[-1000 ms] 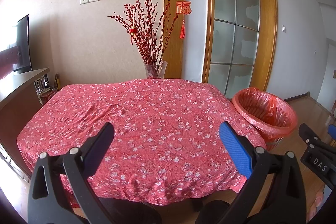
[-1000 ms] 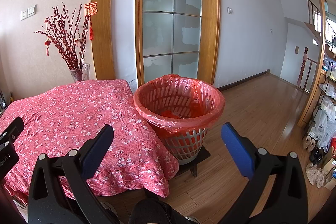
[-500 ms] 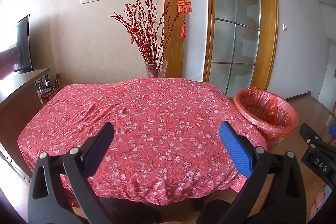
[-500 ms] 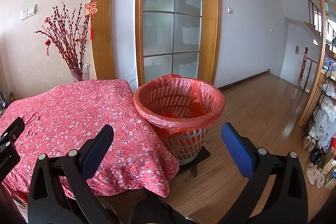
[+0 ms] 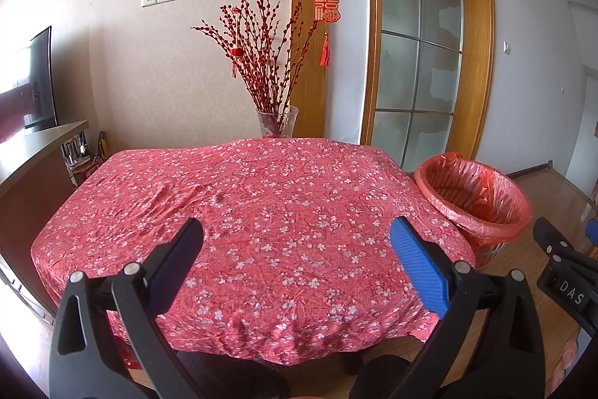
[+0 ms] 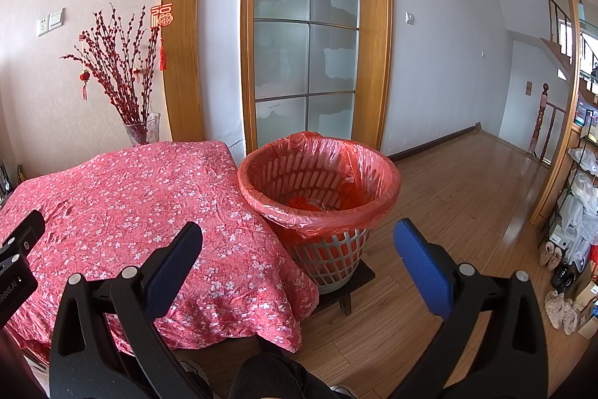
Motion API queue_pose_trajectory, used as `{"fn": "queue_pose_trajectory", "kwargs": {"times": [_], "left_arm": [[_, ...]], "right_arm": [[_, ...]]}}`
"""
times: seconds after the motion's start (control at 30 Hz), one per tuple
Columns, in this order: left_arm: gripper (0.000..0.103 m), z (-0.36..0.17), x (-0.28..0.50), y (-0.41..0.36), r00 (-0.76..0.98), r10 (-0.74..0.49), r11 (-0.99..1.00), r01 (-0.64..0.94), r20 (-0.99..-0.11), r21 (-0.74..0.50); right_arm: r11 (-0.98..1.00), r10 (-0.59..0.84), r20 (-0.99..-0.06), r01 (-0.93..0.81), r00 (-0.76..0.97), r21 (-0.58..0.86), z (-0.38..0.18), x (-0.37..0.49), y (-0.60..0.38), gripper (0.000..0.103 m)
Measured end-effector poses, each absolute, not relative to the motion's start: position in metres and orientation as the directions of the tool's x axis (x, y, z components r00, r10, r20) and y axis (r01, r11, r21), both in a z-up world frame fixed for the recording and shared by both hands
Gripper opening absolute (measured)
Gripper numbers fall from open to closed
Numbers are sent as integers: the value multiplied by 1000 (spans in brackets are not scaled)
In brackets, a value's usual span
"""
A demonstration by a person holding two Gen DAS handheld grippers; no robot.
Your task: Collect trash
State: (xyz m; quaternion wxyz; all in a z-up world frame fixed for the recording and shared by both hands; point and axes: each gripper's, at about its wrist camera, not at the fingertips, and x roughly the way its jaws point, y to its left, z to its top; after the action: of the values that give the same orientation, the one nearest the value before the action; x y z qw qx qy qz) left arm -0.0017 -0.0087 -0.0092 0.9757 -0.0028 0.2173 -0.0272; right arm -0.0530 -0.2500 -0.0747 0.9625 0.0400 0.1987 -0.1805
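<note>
Nearest the left wrist camera, the left gripper (image 5: 295,242) is held above the near edge of the table, its jaws spread wide with nothing between them; one pad is dark, the other blue. The right gripper (image 6: 299,242) is likewise released and empty, held over the gap between the table's corner and the waste basket. Each gripper shows at the edge of the other's view. Below the right gripper a dark-clothed knee (image 6: 269,376) of the person is visible.

Past the fingers lies the table, covered by a red floral tablecloth (image 5: 261,212) that is wrinkled and hangs over the edges. No loose trash can be made out on the cloth.

Just beside the table's right corner stands the waste basket (image 6: 329,257), a slotted white plastic one lined with a red plastic bag (image 6: 317,171) folded over its rim. It rests on a low dark wooden stand (image 6: 351,287) on the wood floor. Inside, at the bottom, some crumpled red and pale material (image 6: 302,202) lies in the bag.

At the table's far edge, against the wall, a glass vase (image 5: 277,122) holds red berry branches (image 5: 261,51). A red tasselled ornament (image 5: 326,25) hangs on the wooden door frame behind, next to a frosted glass door (image 6: 306,43). A television (image 5: 33,85) shows far left, and a shelf rack with bags and shoes (image 6: 575,212) far right.
</note>
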Motion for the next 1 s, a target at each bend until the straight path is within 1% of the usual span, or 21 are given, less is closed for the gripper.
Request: {"fn": "queue_pose_trajectory", "kwargs": {"times": [1.0], "left_arm": [[98, -12, 4, -8, 898, -55, 998, 58, -437, -8]], "right_arm": [[931, -332, -401, 365, 854, 8, -77, -53, -250, 101]]}}
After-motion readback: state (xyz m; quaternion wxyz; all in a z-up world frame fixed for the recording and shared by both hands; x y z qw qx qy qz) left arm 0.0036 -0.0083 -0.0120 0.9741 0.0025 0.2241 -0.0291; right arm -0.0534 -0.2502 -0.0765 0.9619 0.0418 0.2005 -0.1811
